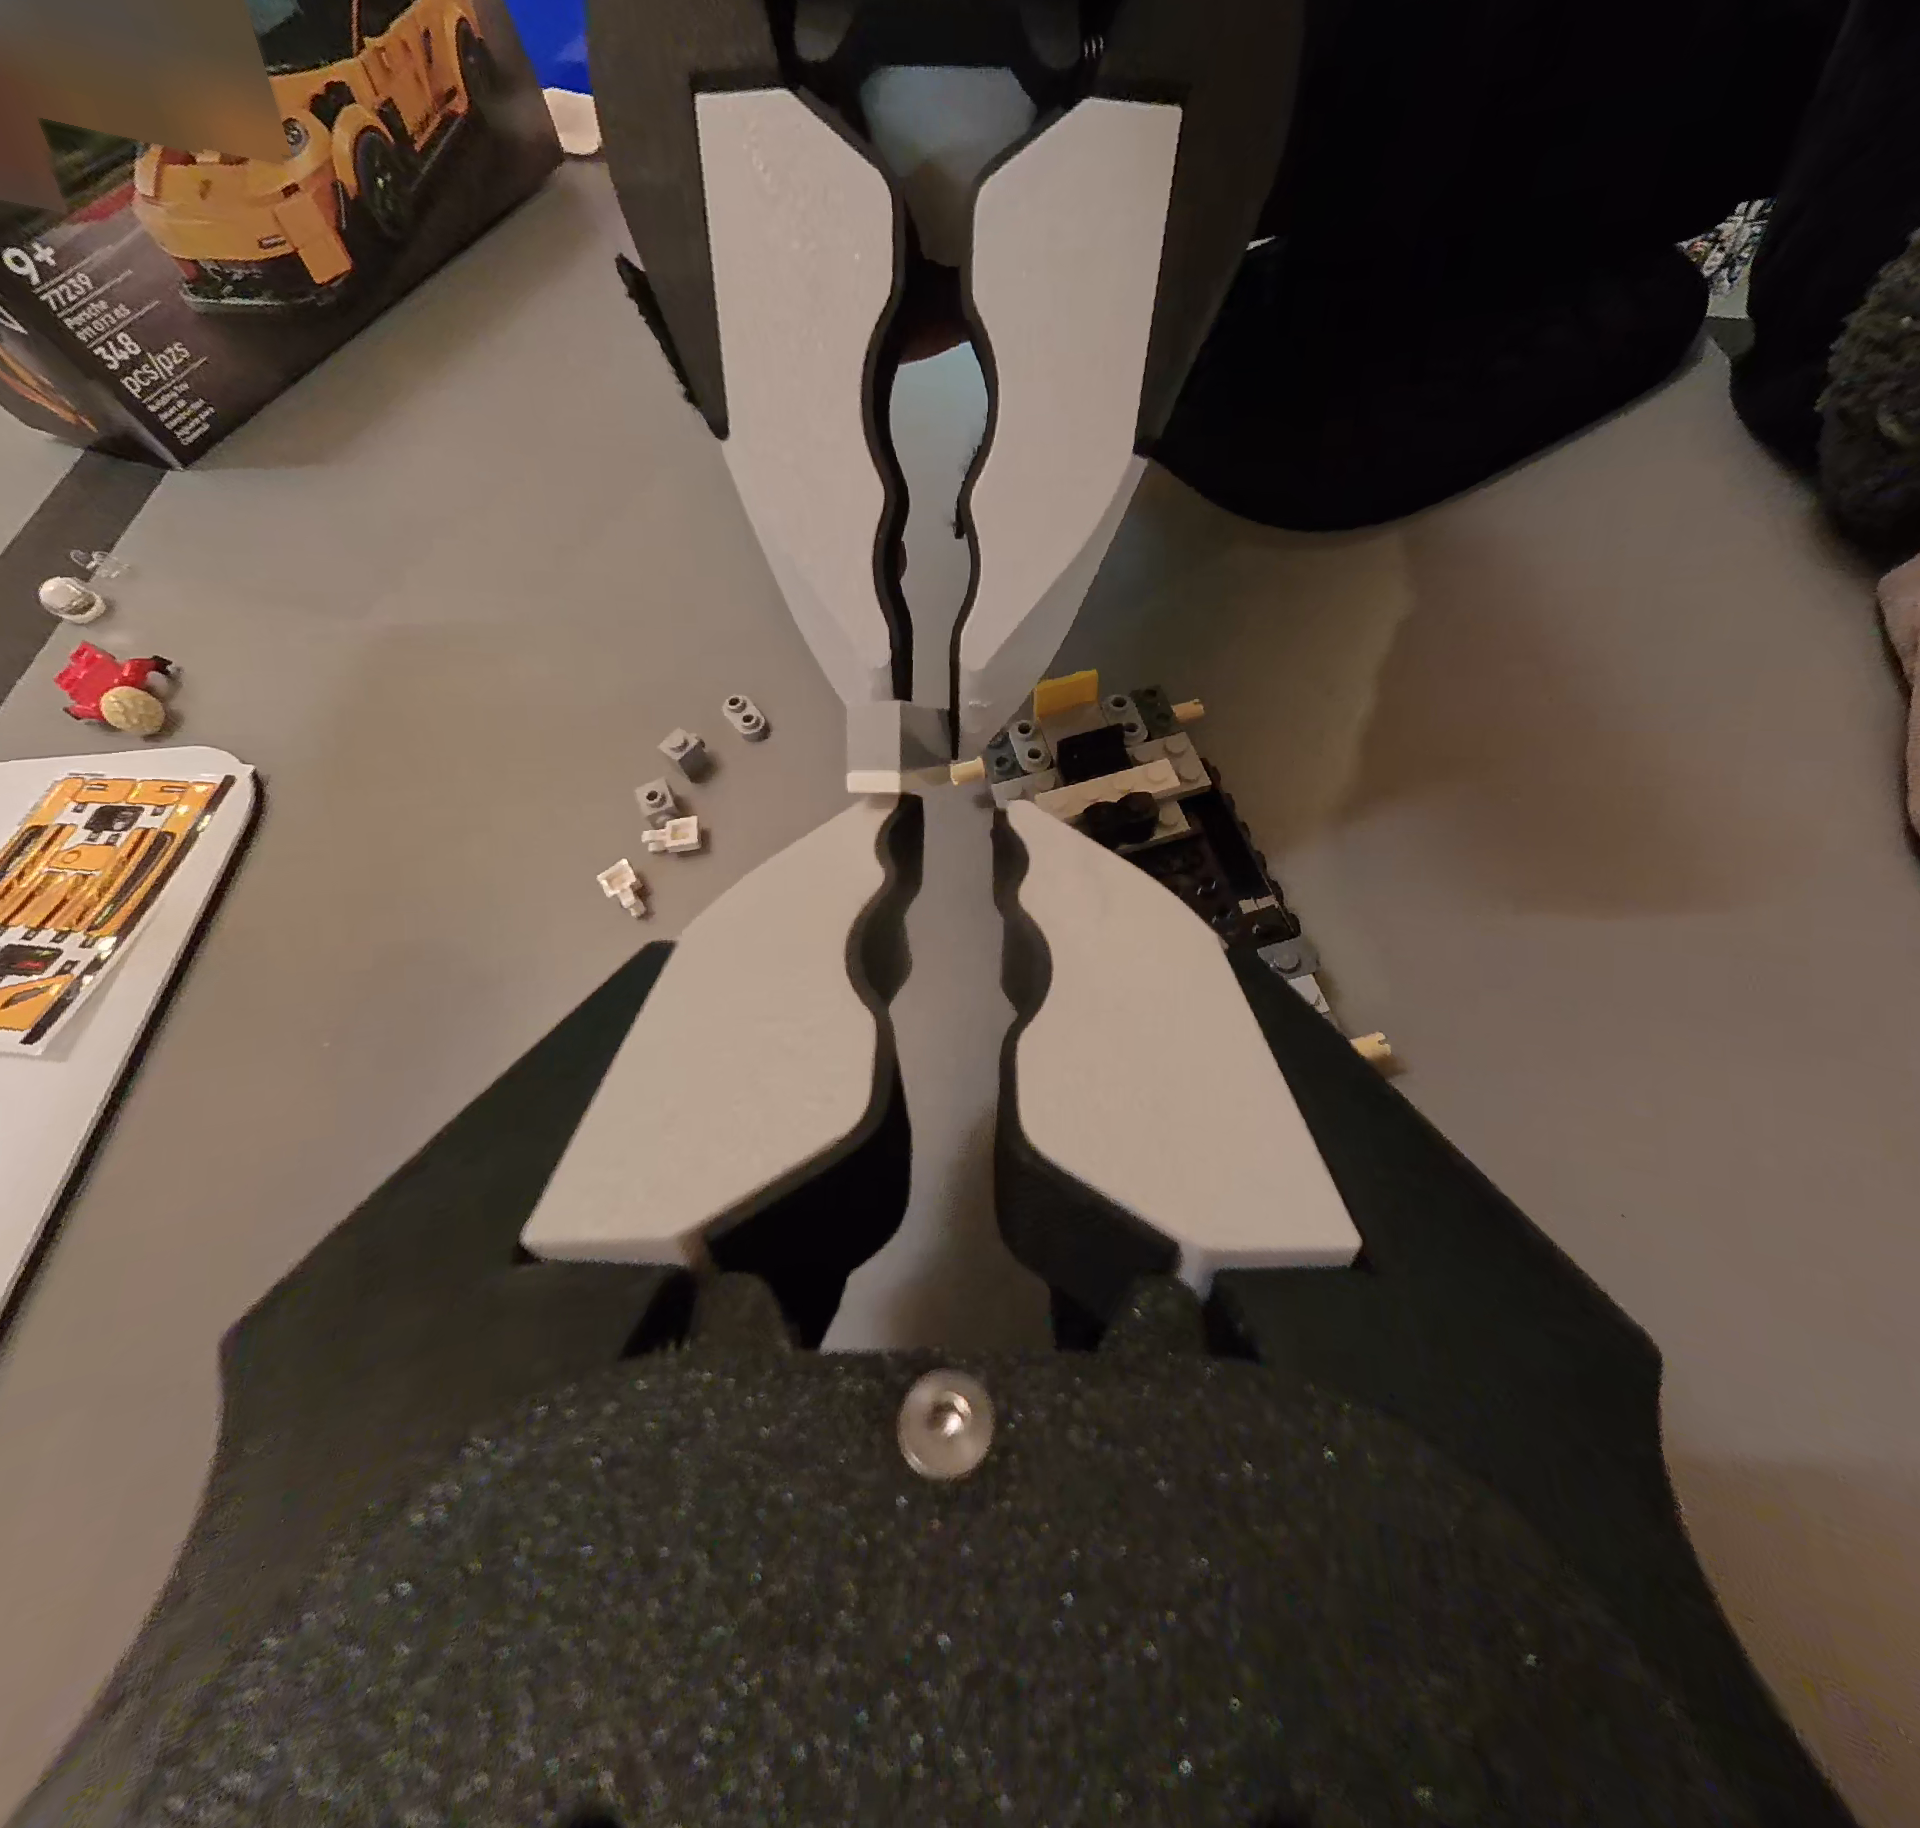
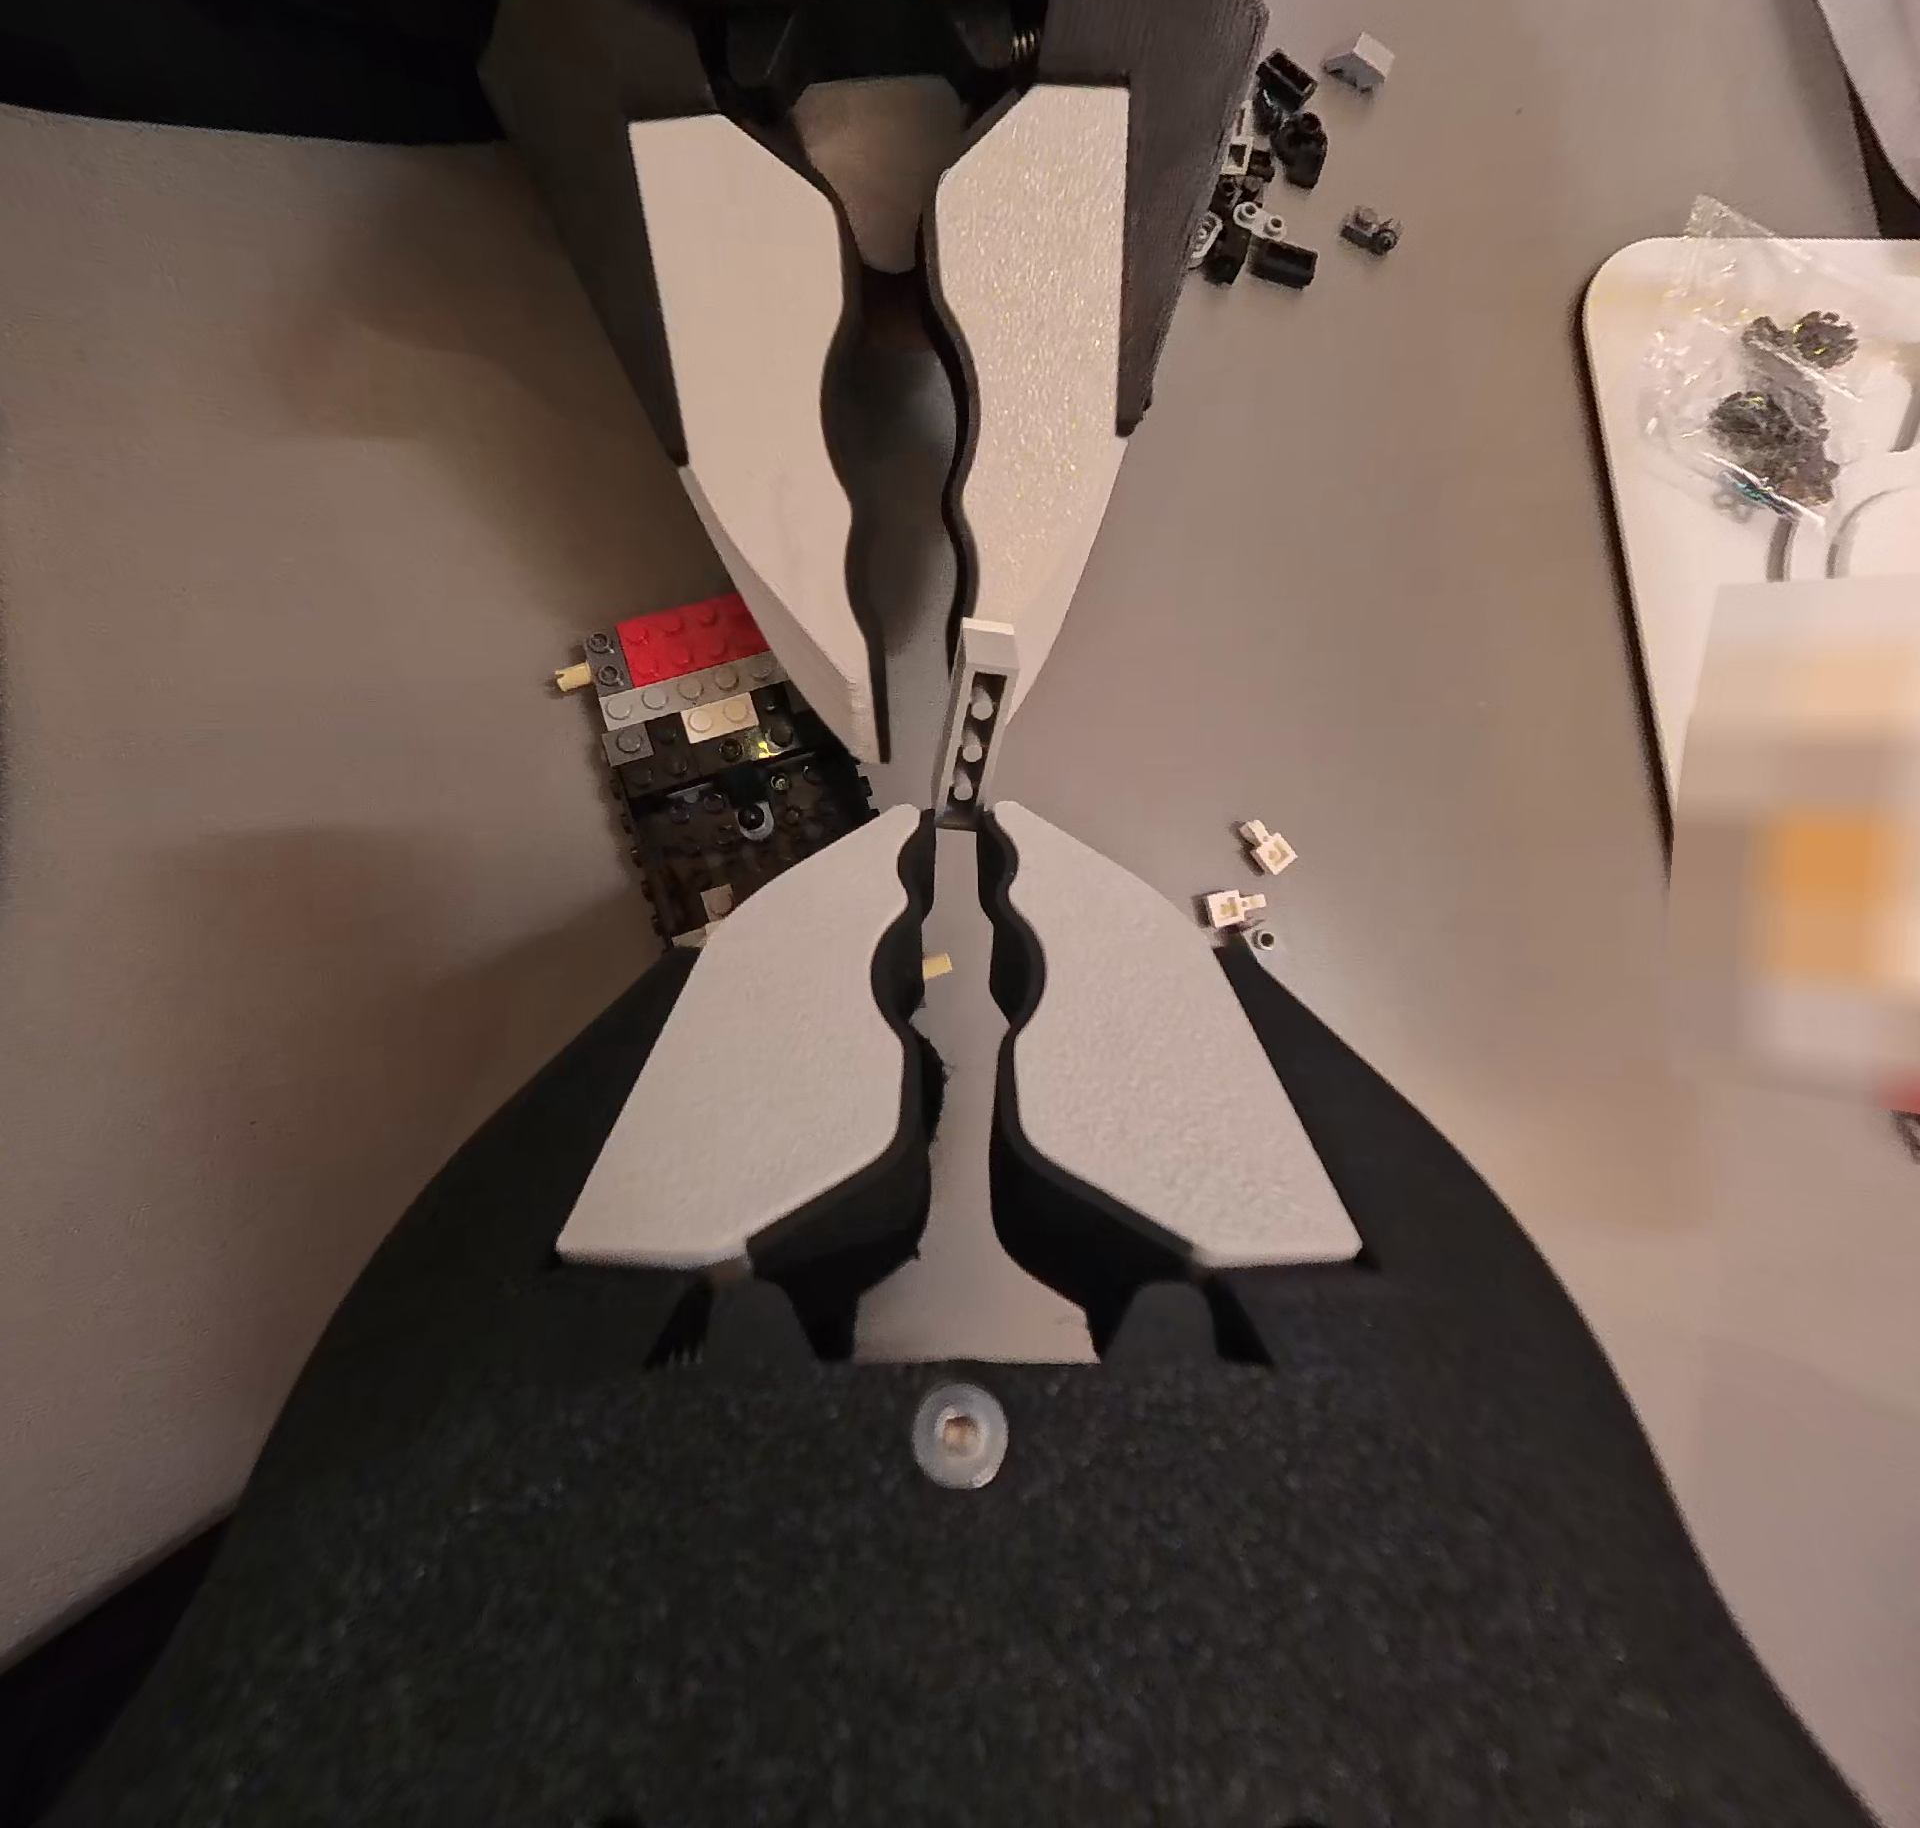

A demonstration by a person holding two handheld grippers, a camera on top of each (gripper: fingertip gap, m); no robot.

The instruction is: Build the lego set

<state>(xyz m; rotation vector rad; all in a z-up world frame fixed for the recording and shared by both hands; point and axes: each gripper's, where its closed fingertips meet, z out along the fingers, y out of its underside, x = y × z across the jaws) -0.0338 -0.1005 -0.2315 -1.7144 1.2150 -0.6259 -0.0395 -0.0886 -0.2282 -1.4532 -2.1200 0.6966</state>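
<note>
Your two claws meet tip to tip over the grey table (image 1: 1455, 843). Your right claw (image 2: 956, 817) pinches one long grey brick (image 2: 980, 718). Your left claw (image 1: 951, 807) is nearly shut at that brick's other end. The half-built car (image 1: 1153, 812) lies just beside them. Five small loose pieces (image 1: 675, 802) sit nearby.

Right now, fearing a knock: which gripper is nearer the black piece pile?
Left gripper: its body sits beside the pile; the right gripper, holding a brick, is farther back.
</note>
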